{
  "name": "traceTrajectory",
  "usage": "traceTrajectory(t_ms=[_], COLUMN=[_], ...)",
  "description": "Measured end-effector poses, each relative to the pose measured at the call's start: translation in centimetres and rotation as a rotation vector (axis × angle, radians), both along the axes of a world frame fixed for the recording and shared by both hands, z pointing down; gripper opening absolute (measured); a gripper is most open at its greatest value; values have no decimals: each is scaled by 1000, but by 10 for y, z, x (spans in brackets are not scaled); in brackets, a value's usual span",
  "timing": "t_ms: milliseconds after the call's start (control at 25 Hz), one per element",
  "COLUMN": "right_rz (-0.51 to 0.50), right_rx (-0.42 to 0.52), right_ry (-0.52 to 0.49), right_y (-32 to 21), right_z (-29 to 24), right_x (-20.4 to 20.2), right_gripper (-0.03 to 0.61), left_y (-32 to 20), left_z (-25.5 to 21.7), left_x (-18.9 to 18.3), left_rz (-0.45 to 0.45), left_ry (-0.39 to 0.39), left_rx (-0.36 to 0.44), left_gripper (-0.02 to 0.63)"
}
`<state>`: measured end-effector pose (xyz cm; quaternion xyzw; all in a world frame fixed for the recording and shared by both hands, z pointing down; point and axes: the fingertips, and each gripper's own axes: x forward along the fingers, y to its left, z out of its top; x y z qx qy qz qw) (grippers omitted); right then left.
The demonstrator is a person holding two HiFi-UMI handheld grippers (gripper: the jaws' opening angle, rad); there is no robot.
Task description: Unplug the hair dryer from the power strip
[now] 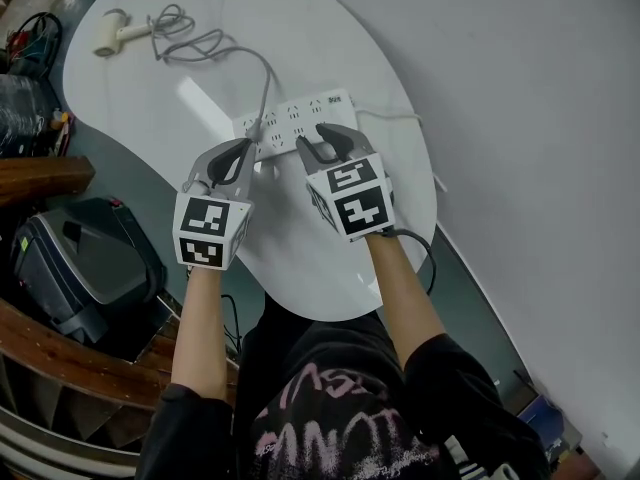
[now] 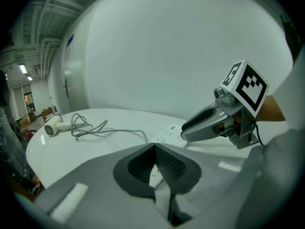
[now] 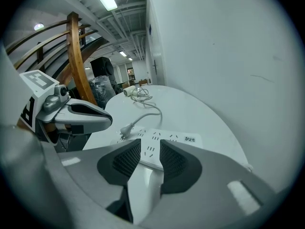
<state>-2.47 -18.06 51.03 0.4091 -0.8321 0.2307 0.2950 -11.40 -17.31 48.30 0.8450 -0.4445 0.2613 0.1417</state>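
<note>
Left gripper (image 1: pixel 242 152) clenched empty, right gripper (image 1: pixel 318 140) parted at the power strip (image 1: pixel 300 116): pin it, pull the plug (image 3: pixel 125 128) straight.

Glossy white tabletop (image 1: pixel 140 98), smooth plastic power strip (image 1: pixel 300 118)

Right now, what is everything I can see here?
Table: one, white, under everything.
Strip: one, white, mid-table, just ahead of both claws.
Dryer: one, whitish, table's far left.
Cord: one, grey, coiled by the dryer, running to the strip.
Plug: one, white, at the strip's left end.
Left claw: one, grey, shut, empty.
Right claw: one, grey, open, empty.
</note>
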Motion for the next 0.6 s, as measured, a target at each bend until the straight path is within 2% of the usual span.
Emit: traceTrajectory(t_ms=[120,320,600], right_rz=[14,57,80], right_rx=[20,74,97], right_ry=[2,-9,-35], right_y=[3,3,3], right_z=[-9,-21,-32], right_x=[2,8,12], right_gripper=[143,49,25], left_y=[4,9,13], left_z=[-7,-11,-16], left_x=[-1,-3,-7], left_rz=[-21,-59,-96], left_ry=[21,39,55], left_rx=[3,1,-4], left_gripper=[6,6,6])
